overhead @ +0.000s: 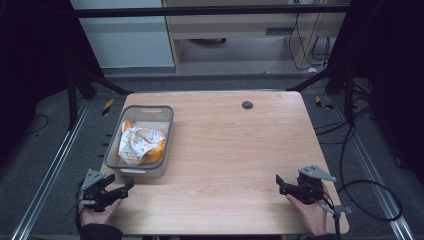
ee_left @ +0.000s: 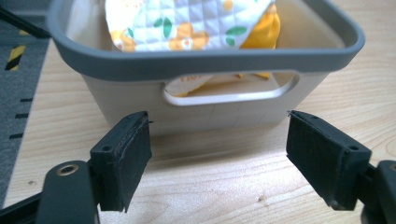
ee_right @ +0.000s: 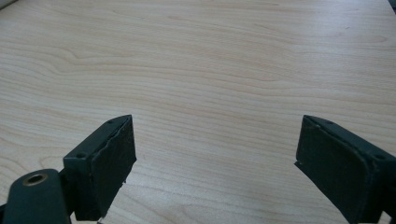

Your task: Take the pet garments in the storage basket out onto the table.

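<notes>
A grey plastic basket (overhead: 131, 171) stands at the left of the wooden table (overhead: 235, 150). Inside lies a crumpled quilted cloth (overhead: 141, 144), white with an orange and green print and a yellow side. In the left gripper view the basket's near wall and handle slot (ee_left: 231, 95) face me, with the cloth (ee_left: 187, 23) above the rim. My left gripper (overhead: 127, 187) is open, just in front of the basket's near wall and apart from it (ee_left: 218, 158). My right gripper (overhead: 280, 182) is open at the table's front right, over bare wood (ee_right: 215, 158).
A small dark round cap (overhead: 247, 105) sits in the tabletop near the far edge. Metal rails and cables run along the floor on both sides. A cable (overhead: 370, 200) loops beside the right front corner.
</notes>
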The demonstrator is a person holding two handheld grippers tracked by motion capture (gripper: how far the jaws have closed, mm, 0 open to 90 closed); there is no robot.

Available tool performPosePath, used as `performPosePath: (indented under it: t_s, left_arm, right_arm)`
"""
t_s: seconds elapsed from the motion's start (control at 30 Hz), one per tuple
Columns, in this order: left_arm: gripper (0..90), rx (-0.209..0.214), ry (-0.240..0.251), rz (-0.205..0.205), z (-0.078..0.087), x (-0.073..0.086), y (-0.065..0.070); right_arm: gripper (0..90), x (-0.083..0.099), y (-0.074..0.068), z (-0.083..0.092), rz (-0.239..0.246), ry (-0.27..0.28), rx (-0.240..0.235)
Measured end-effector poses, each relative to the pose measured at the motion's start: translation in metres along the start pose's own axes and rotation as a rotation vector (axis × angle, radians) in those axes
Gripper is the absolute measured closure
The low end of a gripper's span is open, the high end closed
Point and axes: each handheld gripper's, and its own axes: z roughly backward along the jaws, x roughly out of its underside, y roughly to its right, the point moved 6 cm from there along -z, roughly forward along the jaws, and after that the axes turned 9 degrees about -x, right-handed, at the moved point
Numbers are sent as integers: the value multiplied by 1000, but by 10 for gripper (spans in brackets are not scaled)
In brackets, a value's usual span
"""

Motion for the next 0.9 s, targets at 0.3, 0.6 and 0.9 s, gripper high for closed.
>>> performPosePath:
  t_s: [0.3,0.6,0.9]
  left_arm:
    - [221,0,46,39,13,-8,-2]
    - [220,15,74,30,20,-18,1]
    - [224,14,106,33,29,-29,0]
  right_arm:
    - [114,2,-3,2,21,-9,-6]
    - [114,3,-2,3,24,-11,1]
    - [114,4,-3,3,39,-12,-1]
